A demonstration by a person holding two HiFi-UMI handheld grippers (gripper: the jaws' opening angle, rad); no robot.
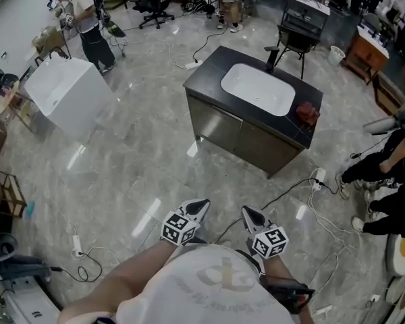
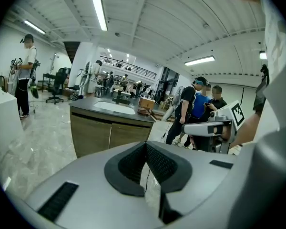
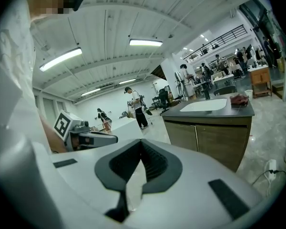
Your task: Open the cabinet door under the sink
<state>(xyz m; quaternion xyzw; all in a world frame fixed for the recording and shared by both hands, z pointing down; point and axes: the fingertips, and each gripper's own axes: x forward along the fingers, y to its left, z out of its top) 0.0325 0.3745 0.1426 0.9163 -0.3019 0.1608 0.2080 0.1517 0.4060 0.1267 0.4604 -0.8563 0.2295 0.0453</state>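
Note:
The sink cabinet (image 1: 246,135) stands a few steps ahead on the grey floor. It has a dark top, a white basin (image 1: 258,88) and two brown doors, both closed. In the left gripper view the doors (image 2: 109,136) face me, and in the right gripper view the doors (image 3: 205,138) are at right. My left gripper (image 1: 201,206) and right gripper (image 1: 250,213) hang side by side in front of my body, well short of the cabinet. Both the left gripper (image 2: 145,146) and the right gripper (image 3: 140,142) have their jaws shut, with nothing between them.
A red object (image 1: 308,111) lies on the countertop's right end, and a black faucet (image 1: 273,56) stands behind the basin. A white box-like unit (image 1: 67,96) stands at left. Cables and a power strip (image 1: 318,178) lie on the floor by the cabinet. People (image 1: 385,167) stand at right.

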